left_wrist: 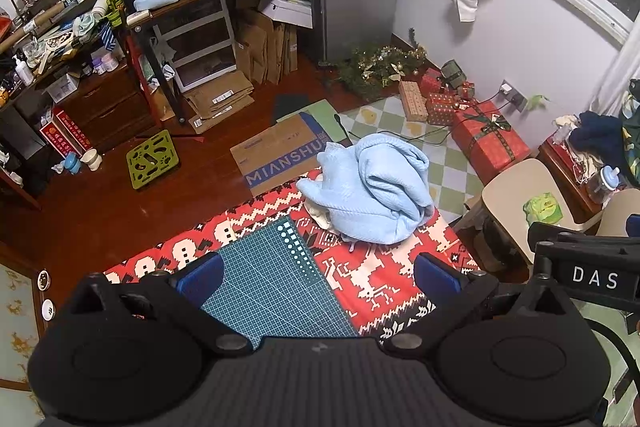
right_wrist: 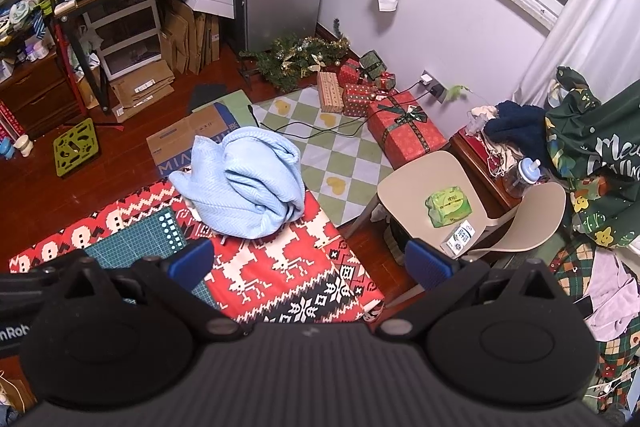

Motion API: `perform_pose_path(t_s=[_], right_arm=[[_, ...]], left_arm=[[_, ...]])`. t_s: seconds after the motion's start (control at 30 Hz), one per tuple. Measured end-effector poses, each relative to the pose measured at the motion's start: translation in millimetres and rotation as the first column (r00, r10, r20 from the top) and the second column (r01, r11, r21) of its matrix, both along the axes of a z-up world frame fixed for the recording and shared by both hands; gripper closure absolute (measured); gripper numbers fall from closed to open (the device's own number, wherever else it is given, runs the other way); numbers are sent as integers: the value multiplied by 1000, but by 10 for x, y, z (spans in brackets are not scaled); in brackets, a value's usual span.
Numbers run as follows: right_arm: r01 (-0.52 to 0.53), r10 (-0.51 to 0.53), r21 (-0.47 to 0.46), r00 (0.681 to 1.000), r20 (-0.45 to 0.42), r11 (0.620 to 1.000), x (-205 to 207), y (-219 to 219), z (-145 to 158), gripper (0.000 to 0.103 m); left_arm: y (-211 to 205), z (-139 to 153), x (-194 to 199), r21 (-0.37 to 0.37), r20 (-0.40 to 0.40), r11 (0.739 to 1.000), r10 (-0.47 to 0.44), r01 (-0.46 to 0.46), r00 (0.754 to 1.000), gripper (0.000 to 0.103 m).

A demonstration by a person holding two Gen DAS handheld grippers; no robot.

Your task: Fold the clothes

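Tongs L (left_wrist: 318, 273) & R (right_wrist: 310, 261) wide apart, empty; "MIANSHU" carton (left_wrist: 276, 151) behind blue garment (left_wrist: 372, 189).

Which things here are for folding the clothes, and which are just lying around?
For the job:
light blue garment, bunched up
red patterned cloth beneath it
left gripper and right gripper, both open

Just lying about:
green cutting mat
cardboard box
wrapped presents
beige chair
green packet

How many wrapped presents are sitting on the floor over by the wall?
5, maybe more hidden: a big red box with a dark ribbon, a tan patterned one, a red one between them, another red one behind, and a dark green one on top.
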State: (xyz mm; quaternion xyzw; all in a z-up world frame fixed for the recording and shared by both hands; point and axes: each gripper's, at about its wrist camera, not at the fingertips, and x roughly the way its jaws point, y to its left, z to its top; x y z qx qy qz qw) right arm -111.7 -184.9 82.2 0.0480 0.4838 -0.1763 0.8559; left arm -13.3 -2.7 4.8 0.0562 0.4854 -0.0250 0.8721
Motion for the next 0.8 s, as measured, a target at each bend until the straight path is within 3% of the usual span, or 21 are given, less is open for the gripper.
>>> perform_pose_path(t_s=[0.8], right_arm=[[-1,1,-9,1000,-3,1000,26,50,24,0]], left_arm=[[47,-28,23,-15,-4,999,-30,29,1000,1]])
